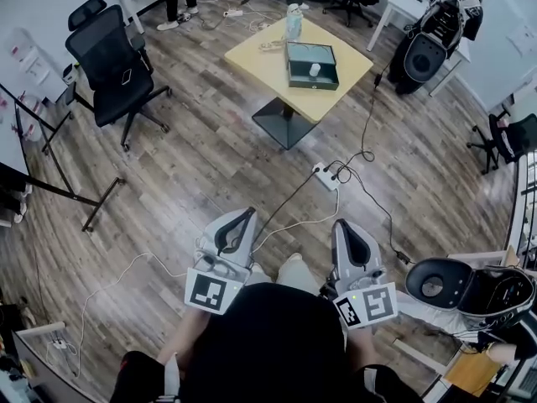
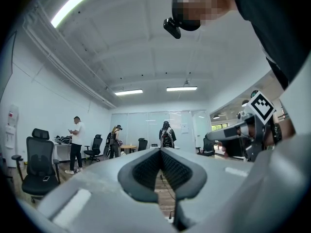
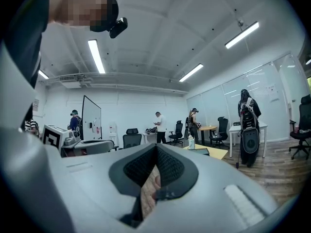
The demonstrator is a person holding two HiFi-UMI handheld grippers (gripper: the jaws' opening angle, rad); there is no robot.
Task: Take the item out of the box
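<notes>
Here, the left tool (image 1: 243,214) and the right tool (image 1: 342,224) are both closed tight and hold nothing. The dark box (image 1: 312,83) sits in the middle of the yellow surface (image 1: 252,57), well apart from them, with the small white item (image 1: 315,70) inside. A bottle (image 1: 294,21) stands at the far corner. Cables (image 1: 289,204) and a power strip (image 1: 325,175) lie on the floor (image 1: 210,158) between.

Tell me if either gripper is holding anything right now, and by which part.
Nothing is held. The left gripper and the right gripper both have their jaws shut together, empty. The box sits across the room on the yellow table.
</notes>
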